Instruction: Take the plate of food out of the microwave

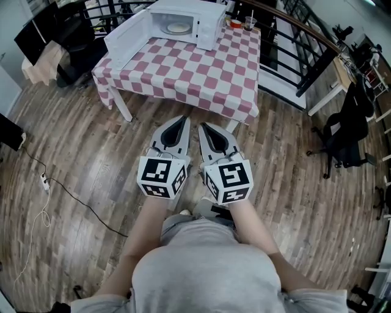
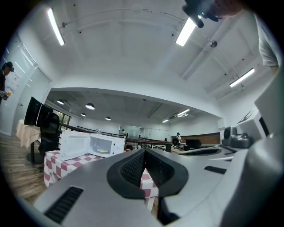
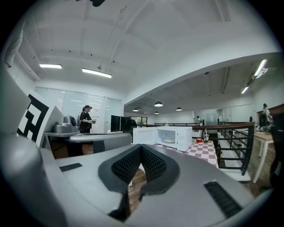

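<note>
Fingers (image 2: 131, 170) of the left gripper (image 1: 182, 120) are closed pad to pad, with nothing between them. Fingers (image 3: 155, 165) of the right gripper (image 1: 202, 126) are likewise closed and empty. Both grippers are held level, side by side and just apart, above the brown wood-plank floor (image 1: 91, 153), with their tips toward twelve o'clock.

At twelve o'clock from the tips, and well apart from them, stands a table (image 1: 195, 79) under a pink-and-white checked cloth. Toward the table's far edge, at about eleven o'clock, sits a white box-shaped microwave (image 1: 208, 18), its door (image 1: 125, 40) swung open toward nine o'clock. The pale round plate of food (image 1: 178, 27) lies inside the microwave cavity, touched by neither gripper.

At three o'clock of the microwave stand a small red bowl (image 1: 236, 24) and a dark cup (image 1: 249, 23). At four o'clock of the table, a black office chair (image 1: 345, 137) stands on the floor.
</note>
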### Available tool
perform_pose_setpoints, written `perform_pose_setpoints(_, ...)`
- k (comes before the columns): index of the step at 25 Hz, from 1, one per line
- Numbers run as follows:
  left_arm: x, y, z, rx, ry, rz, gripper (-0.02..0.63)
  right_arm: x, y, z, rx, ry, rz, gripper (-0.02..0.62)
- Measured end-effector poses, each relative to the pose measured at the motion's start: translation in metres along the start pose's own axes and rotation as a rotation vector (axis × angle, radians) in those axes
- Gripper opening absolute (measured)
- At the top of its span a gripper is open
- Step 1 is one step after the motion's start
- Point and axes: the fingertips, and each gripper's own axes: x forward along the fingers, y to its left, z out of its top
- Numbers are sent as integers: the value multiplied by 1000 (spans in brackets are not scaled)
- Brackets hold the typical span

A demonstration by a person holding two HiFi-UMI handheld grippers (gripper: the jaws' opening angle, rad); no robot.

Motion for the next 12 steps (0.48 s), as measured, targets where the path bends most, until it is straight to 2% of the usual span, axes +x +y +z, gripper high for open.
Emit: perform_pose_setpoints(12,42,31,-4,-9,3,7,3,46,-21,-5,11,6,5,25)
